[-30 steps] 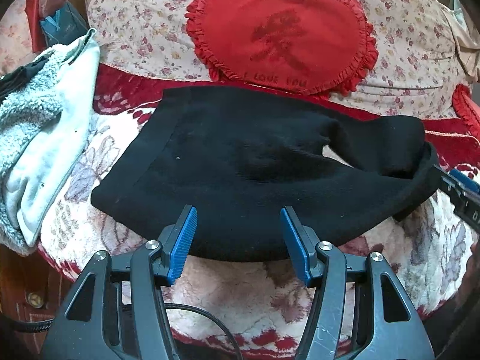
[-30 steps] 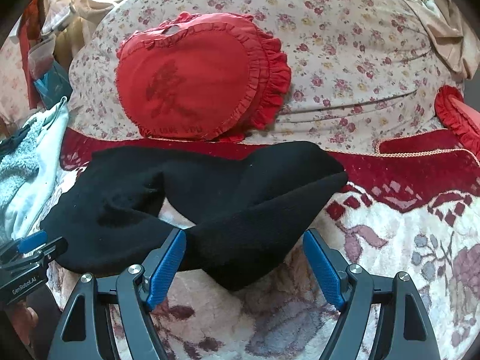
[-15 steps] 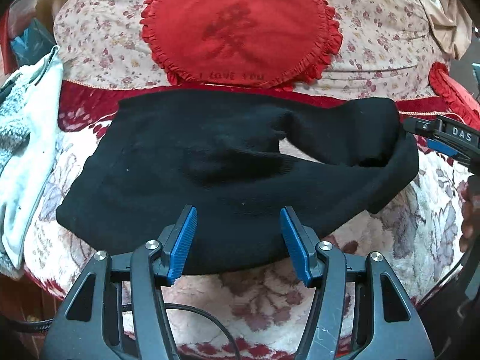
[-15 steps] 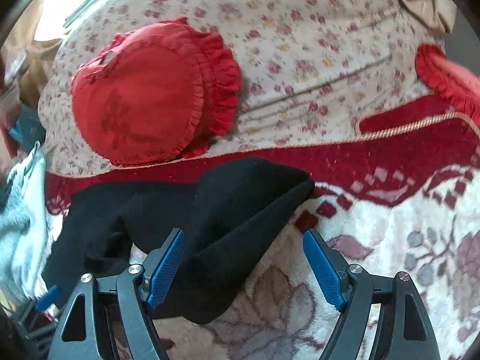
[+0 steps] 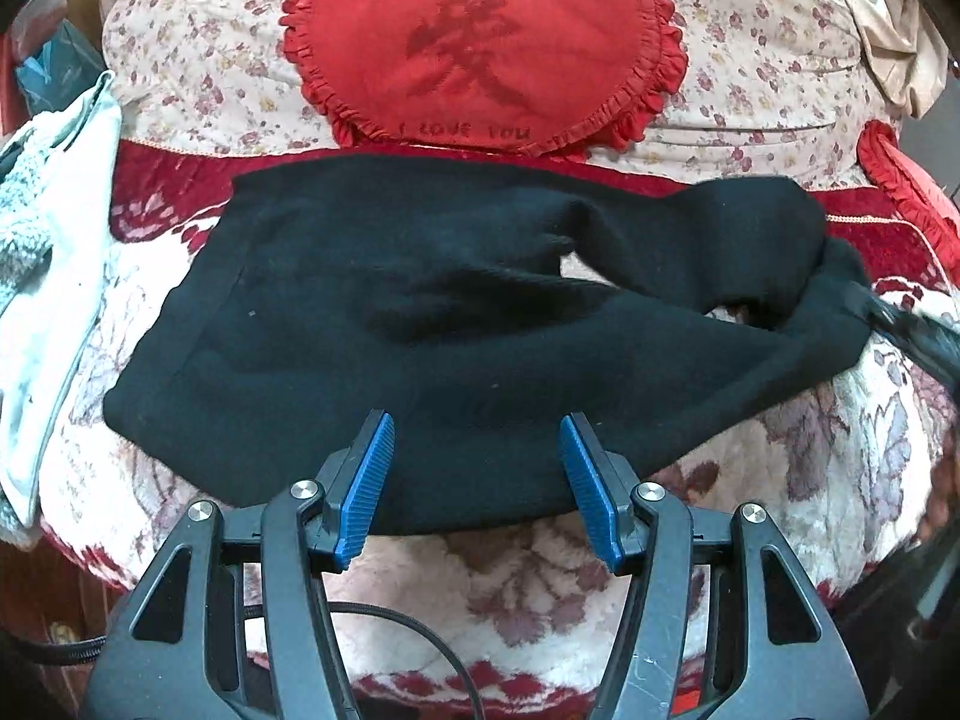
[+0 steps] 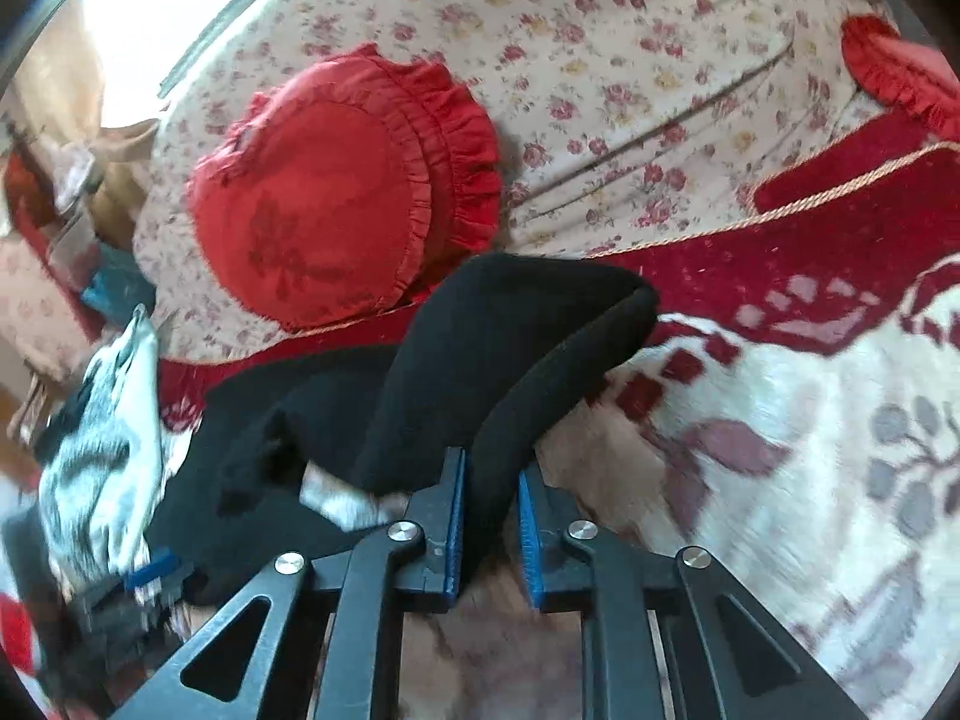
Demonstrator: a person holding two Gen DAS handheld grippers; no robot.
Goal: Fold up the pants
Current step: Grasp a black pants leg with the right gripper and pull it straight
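My blanket, cream plush with dark red flowers and a red border, covers the bed under everything. Behind it rises a floral cushion back, and against that leans a red heart pillow with a frilled edge and a dark character printed on it. A second red frilled pillow peeks in at the far right. At the left edge lies a pale grey-white fleecy garment, near the pants but apart from them.

The black pants lie flat on the blanket just in front of the heart pillow. Their long axis runs left to right across my left wrist view, the broad waist end to the left and the legs reaching to the right. The two legs part a little in the middle, showing a sliver of blanket between them, and they bunch together at the right end. In my right wrist view the leg ends are raised off the blanket in a curved fold that runs down into my claw.

My left claw is released, its blue pads spread wide, hovering at the near edge of the pants around the middle of their length; I cannot tell whether it touches the cloth. My right claw is clenched on the black fabric of the leg end, the blue pads pressing a thick fold between them. That view is blurred.
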